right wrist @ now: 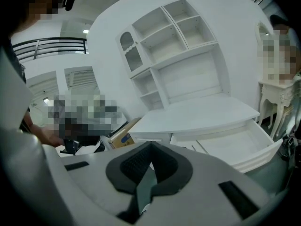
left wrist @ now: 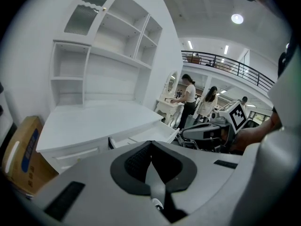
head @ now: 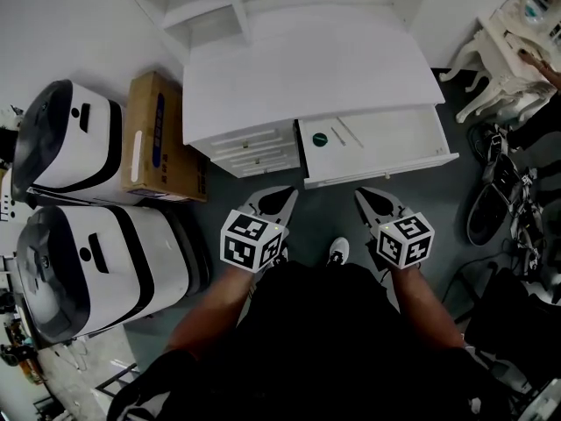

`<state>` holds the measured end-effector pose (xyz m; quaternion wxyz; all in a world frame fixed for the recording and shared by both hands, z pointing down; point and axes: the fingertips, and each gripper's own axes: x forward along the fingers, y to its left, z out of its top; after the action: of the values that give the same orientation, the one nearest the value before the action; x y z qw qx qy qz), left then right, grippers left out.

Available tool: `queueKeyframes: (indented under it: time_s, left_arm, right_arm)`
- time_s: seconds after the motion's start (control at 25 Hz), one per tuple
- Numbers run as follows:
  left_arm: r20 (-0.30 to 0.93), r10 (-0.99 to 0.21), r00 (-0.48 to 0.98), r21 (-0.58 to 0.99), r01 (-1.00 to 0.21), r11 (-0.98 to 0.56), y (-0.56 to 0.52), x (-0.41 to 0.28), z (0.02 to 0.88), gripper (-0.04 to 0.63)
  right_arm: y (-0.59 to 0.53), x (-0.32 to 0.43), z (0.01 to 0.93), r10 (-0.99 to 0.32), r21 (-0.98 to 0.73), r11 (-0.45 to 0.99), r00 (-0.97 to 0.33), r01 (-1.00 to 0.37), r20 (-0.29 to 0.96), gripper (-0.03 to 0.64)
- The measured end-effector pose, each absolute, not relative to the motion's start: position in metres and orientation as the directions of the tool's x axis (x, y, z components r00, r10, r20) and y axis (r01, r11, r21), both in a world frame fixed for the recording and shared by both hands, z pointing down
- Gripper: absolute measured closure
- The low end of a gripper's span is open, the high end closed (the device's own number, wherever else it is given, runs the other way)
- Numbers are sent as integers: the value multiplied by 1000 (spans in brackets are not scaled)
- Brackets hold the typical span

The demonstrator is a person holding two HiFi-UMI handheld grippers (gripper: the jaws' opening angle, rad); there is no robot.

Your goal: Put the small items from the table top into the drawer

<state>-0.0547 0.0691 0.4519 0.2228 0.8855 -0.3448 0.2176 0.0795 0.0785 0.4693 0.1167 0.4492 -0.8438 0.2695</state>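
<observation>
The white desk [head: 307, 68] has a bare top; no small item shows on it. Its right drawer [head: 382, 170] is pulled open, with a dark green round item [head: 320, 139] at its left end and thin white pieces [head: 351, 132] beside it. Both grippers hang low in front of the drawer, close to the person's body. My left gripper [head: 285, 194] is shut with nothing in it, as the left gripper view [left wrist: 151, 144] also shows. My right gripper [head: 364, 194] is shut and holds nothing either [right wrist: 150, 145]. The open drawer [right wrist: 235, 142] lies ahead of it to the right.
A cardboard box [head: 158, 134] leans at the desk's left side, next to two white-and-black machines [head: 70, 139] [head: 88, 270]. White shelves [head: 202, 3] rise behind the desk. An ornate white table [head: 508, 51] and dark gear [head: 495, 200] stand at the right. People [left wrist: 188, 100] stand farther off.
</observation>
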Motion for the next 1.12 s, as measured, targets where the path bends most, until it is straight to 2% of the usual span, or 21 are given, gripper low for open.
queueKeyframes:
  time_s: [0.48,1.12]
  left_arm:
    - [543,-489,682,259,-691,-675,68,-82,460,592]
    - [545,-473,692,250,-673,-696,69,-81,459,592]
  right_arm:
    - [89,51,471,-709,-334,423,-537,-843,457,591]
    - [93,50,473,-715,-333,406,-522,-851,465,591]
